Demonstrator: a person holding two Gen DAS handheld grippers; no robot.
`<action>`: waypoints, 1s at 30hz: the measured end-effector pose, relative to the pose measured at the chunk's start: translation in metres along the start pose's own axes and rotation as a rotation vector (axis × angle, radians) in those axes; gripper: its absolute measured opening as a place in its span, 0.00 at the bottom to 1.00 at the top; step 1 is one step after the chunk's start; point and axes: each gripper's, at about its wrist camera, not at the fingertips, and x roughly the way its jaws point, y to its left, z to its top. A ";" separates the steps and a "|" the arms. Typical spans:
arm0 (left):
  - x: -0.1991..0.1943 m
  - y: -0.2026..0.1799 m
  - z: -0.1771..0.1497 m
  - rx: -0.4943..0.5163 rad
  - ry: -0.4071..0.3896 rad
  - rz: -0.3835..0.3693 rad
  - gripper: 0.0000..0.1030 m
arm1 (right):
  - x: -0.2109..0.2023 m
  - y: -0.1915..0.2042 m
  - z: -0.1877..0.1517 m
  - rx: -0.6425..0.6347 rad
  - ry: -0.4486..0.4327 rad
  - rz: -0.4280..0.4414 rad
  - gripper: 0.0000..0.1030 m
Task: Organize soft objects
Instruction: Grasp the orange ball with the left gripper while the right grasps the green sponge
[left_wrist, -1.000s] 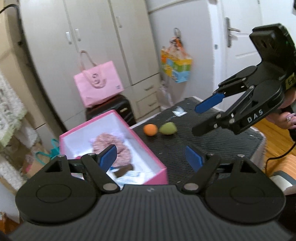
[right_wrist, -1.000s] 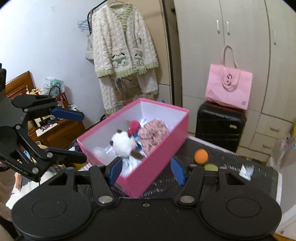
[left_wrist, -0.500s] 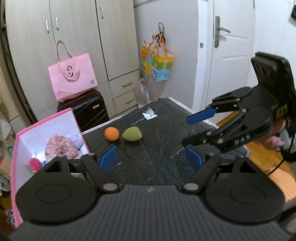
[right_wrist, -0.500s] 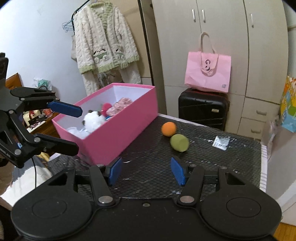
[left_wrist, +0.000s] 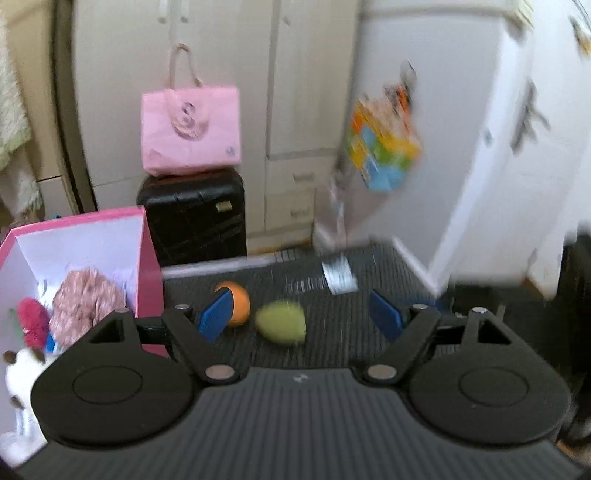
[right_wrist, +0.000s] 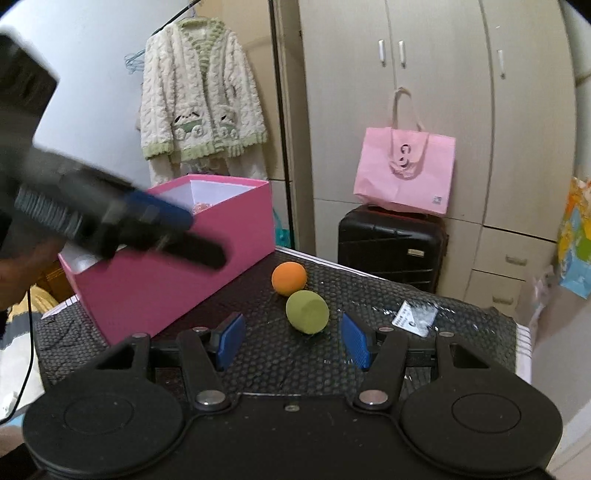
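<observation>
An orange soft ball (right_wrist: 289, 278) and a green egg-shaped sponge (right_wrist: 307, 312) lie on the dark mat, right of the pink box (right_wrist: 173, 266). The box holds a pink fluffy item (left_wrist: 86, 301), a red plush (left_wrist: 32, 325) and a white plush (left_wrist: 20, 371). My right gripper (right_wrist: 291, 341) is open and empty, low over the mat, with the green sponge just ahead between its fingers. My left gripper (left_wrist: 301, 317) is open and empty, facing the ball (left_wrist: 236, 302) and sponge (left_wrist: 282, 321). It shows blurred at the left of the right wrist view (right_wrist: 177, 232).
A small white packet (right_wrist: 413, 317) lies on the mat (right_wrist: 461, 325) to the right. A black suitcase (right_wrist: 391, 243) with a pink bag (right_wrist: 404, 173) stands behind the table by the wardrobe. A colourful bag (left_wrist: 384, 151) hangs on the wall.
Both grippers have moved closer to the ball and sponge. The left view has swung left and is motion-blurred. The right gripper has dropped lower toward the sponge.
</observation>
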 end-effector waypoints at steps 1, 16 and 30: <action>0.005 0.001 0.005 -0.017 -0.010 0.011 0.77 | 0.008 -0.001 0.001 -0.018 0.009 -0.006 0.62; 0.093 -0.001 -0.002 -0.104 0.040 0.236 0.75 | 0.082 -0.022 0.000 -0.046 0.115 0.100 0.62; 0.133 0.013 -0.017 -0.060 0.078 0.405 0.57 | 0.097 -0.032 -0.008 -0.034 0.125 0.102 0.61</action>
